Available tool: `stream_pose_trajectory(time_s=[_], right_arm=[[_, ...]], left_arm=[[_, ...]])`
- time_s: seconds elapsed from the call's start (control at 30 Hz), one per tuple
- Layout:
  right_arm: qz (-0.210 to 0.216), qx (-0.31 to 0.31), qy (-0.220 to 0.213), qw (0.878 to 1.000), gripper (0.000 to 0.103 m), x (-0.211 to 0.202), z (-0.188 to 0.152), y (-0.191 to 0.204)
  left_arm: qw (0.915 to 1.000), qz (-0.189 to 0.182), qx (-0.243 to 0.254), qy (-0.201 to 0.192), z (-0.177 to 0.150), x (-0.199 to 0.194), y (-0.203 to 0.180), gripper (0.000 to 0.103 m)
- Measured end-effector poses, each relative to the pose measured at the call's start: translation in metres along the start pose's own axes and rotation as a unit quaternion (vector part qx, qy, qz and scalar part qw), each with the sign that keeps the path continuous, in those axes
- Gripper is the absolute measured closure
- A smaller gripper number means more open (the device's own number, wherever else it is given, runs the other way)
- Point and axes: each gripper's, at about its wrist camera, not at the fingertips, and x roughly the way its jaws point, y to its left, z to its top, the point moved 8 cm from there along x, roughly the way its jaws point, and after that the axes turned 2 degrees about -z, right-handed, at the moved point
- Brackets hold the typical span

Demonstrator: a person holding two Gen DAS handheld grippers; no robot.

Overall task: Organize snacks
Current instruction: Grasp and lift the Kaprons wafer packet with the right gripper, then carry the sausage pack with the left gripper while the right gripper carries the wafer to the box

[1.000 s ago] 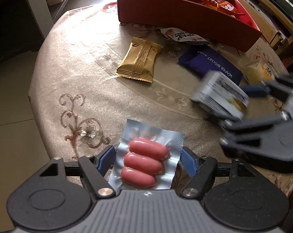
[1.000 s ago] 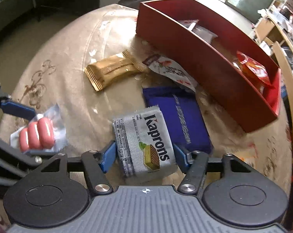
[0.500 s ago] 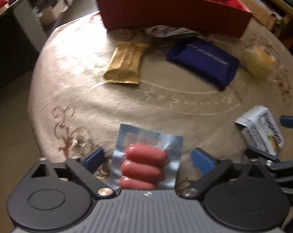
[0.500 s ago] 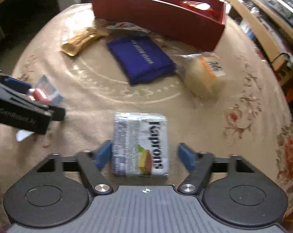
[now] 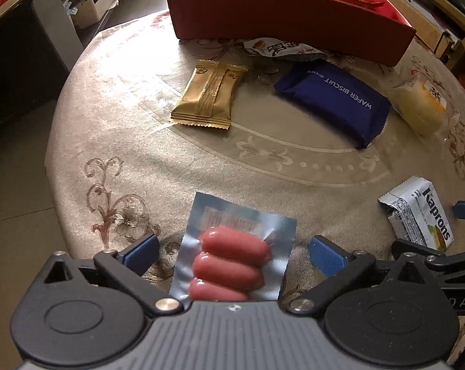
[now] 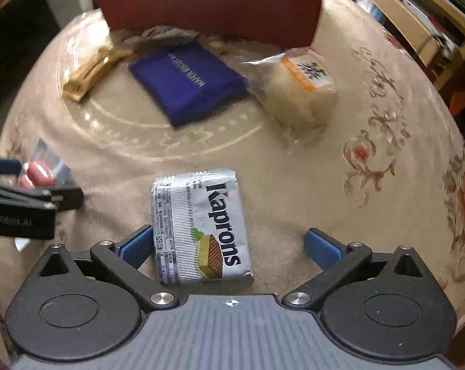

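Observation:
A silver vacuum pack of three pink sausages [image 5: 232,256] lies on the beige tablecloth between the fingers of my left gripper [image 5: 234,248]. That gripper is open, its blue pads well clear of the pack. A silver Kaprons wafer pack [image 6: 198,228] lies flat between the fingers of my right gripper [image 6: 229,243], close to the left pad and far from the right one. The right jaws are opening and neither pad presses on the pack. At the back stands the long red box [image 5: 287,12] with a few snacks inside.
Loose on the cloth lie a gold packet [image 5: 207,92], a dark blue wafer biscuit pack [image 5: 334,98], a clear-wrapped pale cake [image 6: 300,89] and a white wrapper [image 5: 278,47] against the box. The round table's edge drops off near both grippers. Furniture surrounds it.
Both grippers have gone from shut to open, letting go of the sausage pack and the Kaprons pack. The right gripper moved and rolled with its pack, which now lies at the table's near right.

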Motion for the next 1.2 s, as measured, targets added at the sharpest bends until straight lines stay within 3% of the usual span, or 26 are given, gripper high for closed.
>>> stream_pose_trajectory(time_s=[0.2, 0.3, 0.37, 0.47, 0.6, 0.77, 1.2], right_arm=[[-0.001, -0.021, -0.006, 1.000, 0.004, -0.004, -0.002, 0.004], [0.014, -0.043, -0.019, 0.999, 0.025, -0.014, -0.004, 0.012], [0.013, -0.057, -0.024, 0.998, 0.037, -0.018, -0.004, 0.017], [0.002, -0.072, -0.026, 0.997, 0.038, -0.020, -0.003, 0.022], [0.000, -0.068, -0.026, 0.997, 0.038, -0.022, -0.003, 0.019], [0.000, -0.050, -0.040, 0.998, 0.038, -0.030, 0.000, 0.009], [-0.002, -0.018, -0.074, 0.997, 0.038, -0.049, 0.017, -0.005]], left_arm=[[1.0000, -0.001, -0.004, -0.002, 0.000, 0.001, 0.002, 0.000], [1.0000, 0.003, -0.009, 0.002, 0.000, 0.000, 0.001, 0.001], [1.0000, 0.002, -0.009, -0.001, 0.000, -0.003, -0.002, 0.009], [1.0000, -0.004, -0.002, -0.008, 0.001, -0.011, -0.011, 0.028], [1.0000, 0.007, -0.005, -0.005, 0.002, -0.013, -0.014, 0.030], [0.9997, -0.007, -0.023, -0.012, 0.008, -0.019, -0.016, 0.037], [0.9985, -0.010, -0.032, -0.043, 0.017, -0.044, -0.022, 0.039]])
